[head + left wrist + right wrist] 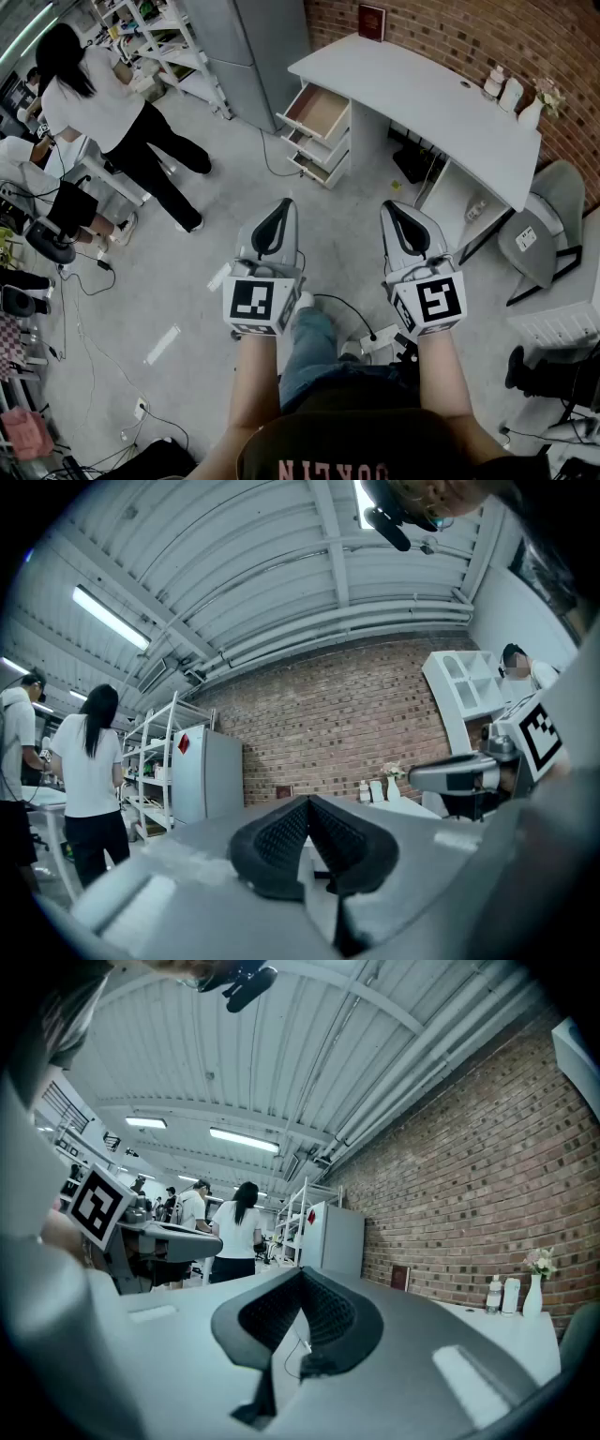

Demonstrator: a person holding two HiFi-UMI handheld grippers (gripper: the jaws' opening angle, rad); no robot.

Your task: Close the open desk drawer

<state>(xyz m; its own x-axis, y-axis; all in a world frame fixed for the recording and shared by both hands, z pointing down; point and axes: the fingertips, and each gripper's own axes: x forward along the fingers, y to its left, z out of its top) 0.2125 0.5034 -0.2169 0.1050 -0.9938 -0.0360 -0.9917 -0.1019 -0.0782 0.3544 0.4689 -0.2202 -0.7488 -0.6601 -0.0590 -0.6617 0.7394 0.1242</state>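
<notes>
Well, we hold both grippers out level in front of us, and they point toward the white desk (422,94). Our left gripper (280,208) has its jaws pressed tight together with nothing between them. Our right gripper (390,208) is clenched the same way and is empty too. Both are well apart from the desk. The open drawer (319,111) is the top one in a stack of three at the desk's left end. It sticks out the most and shows its bare wooden bottom. The two drawers (319,155) under it stick out a little as well. Small bottles (502,89) and a vase (532,112) stand on the desk's right end, by the brick wall (450,33). A person (80,98) in a white shirt stands far left of the desk.
</notes>
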